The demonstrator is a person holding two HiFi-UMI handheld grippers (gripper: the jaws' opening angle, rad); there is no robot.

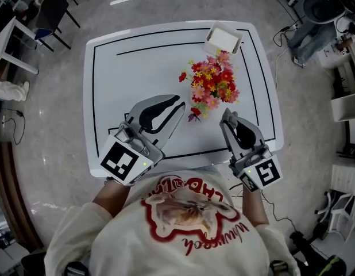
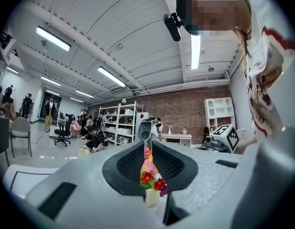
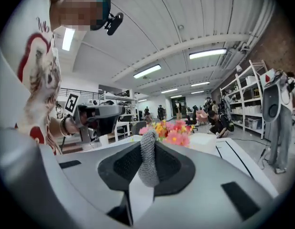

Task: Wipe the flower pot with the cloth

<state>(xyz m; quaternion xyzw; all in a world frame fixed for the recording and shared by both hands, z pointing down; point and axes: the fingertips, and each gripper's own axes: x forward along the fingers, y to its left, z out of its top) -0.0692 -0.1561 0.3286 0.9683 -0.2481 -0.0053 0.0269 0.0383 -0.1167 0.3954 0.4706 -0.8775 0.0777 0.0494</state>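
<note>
The small cream flower pot (image 2: pixel 151 198) stands upright on the white black-lined table (image 1: pixel 137 73), right of its middle. Its long axis is vertical and its mouth faces up. It holds a bunch of red, pink and yellow artificial flowers (image 1: pixel 212 85), which hide it completely in the head view. At the table's far edge, near the flowers, sits a white square box (image 1: pixel 223 39); what it holds I cannot tell. Both grippers point at the flowers from the near side. The right gripper (image 1: pixel 226 115) is clamped on a grey knitted cloth (image 3: pixel 148 159), a narrow strip standing up along the seam of its jaws. The left gripper (image 1: pixel 178 105) has its jaws pressed together with nothing gripped.
</note>
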